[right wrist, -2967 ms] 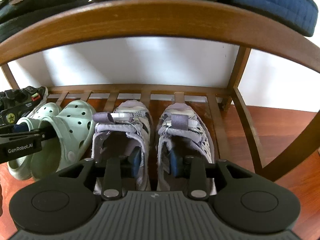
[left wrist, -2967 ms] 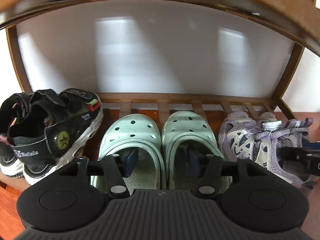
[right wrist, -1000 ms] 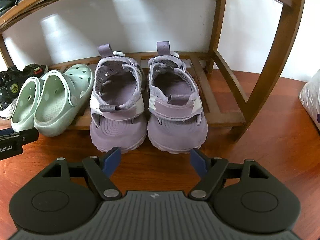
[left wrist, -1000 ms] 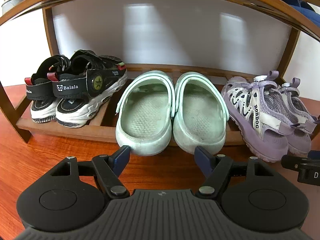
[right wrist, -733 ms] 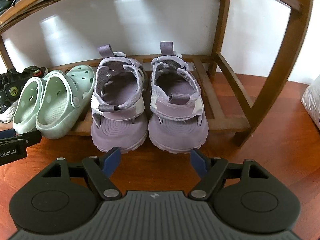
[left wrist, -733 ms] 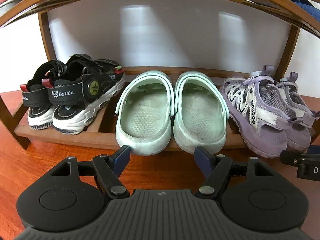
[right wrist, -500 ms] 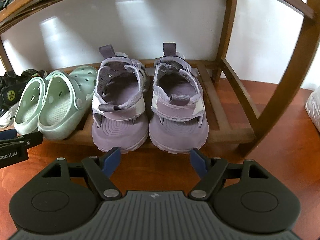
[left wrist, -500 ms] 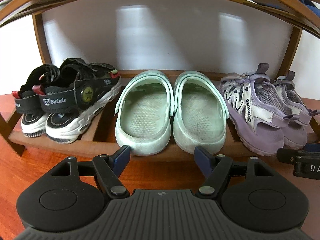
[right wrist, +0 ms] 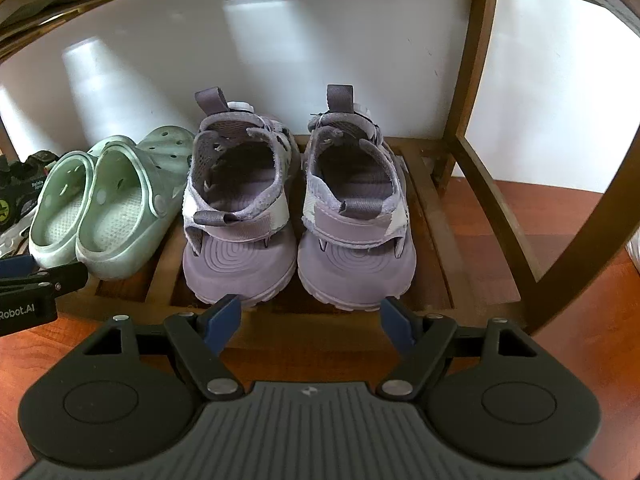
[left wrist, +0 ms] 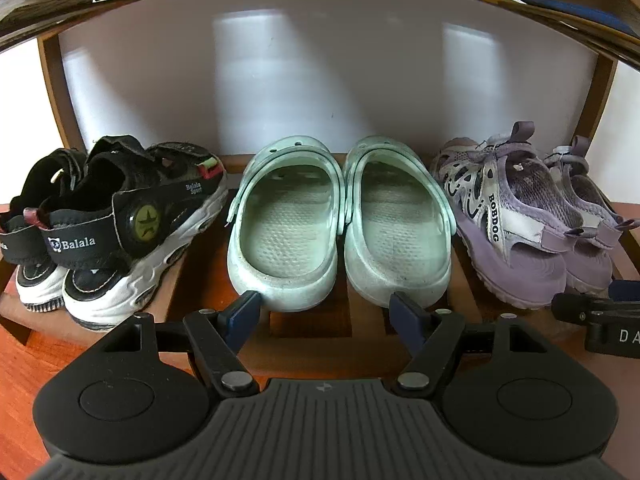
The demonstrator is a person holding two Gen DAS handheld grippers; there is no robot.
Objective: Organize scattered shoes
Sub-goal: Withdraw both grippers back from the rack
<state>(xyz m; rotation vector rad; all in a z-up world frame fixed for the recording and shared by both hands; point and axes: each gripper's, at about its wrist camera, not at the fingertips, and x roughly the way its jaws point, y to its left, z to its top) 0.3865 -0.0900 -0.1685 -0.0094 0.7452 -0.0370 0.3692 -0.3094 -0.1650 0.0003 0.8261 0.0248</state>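
Three pairs of shoes stand heel-out in a row on the bottom slatted shelf (left wrist: 308, 322) of a wooden shoe rack (right wrist: 472, 80), against a white wall.

The left hand-held gripper (left wrist: 326, 312) is spread wide and holds nothing. Its blue-padded fingers sit just in front of the heels of the mint-green clogs (left wrist: 340, 224), one finger near the outer heel of each clog; whether the pads touch the heels cannot be told. The two clogs stand side by side, touching along their inner edges. To their left sits a pair of black "Balala" sandals (left wrist: 120, 220) with white soles, and to their right a pair of lilac "BOBDOG" sandals (left wrist: 516, 220).

The right hand-held gripper (right wrist: 310, 316) is likewise open and empty. It sits directly in front of the lilac "BOBDOG" sandals, which stand upright and parallel, heels toward the camera, near the right end of the shelf. Its fingertips lie just below the rounded heels, close to them. The floor (right wrist: 560, 340) below is reddish wood.
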